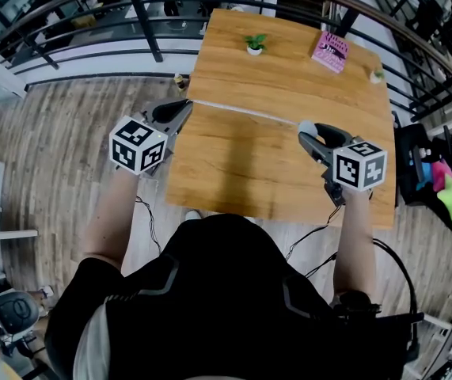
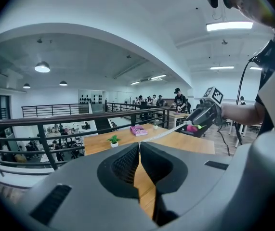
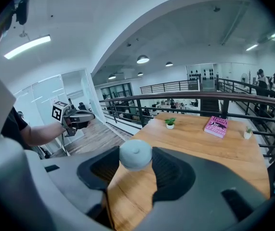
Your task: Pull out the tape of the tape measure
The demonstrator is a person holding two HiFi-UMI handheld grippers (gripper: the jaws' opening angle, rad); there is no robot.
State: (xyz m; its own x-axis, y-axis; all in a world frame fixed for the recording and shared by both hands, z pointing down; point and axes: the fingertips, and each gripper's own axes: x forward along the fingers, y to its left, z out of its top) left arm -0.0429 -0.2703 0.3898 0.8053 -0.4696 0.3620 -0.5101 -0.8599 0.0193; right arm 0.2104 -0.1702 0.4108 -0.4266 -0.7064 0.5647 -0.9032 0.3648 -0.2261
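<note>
My right gripper is shut on the tape measure, a round pale grey case held between its jaws above the right side of the wooden table. The white tape runs out of the case in a straight line leftward across the table. Its end is pinched in my left gripper, which is shut on it at the table's left edge. In the left gripper view the tape leaves the closed jaws and stretches to the right gripper. The right gripper view shows the left gripper off to the left.
A small potted plant and a pink book sit at the table's far end, with a second tiny plant at the far right edge. A dark railing runs behind the table. Cables hang near the person's arms.
</note>
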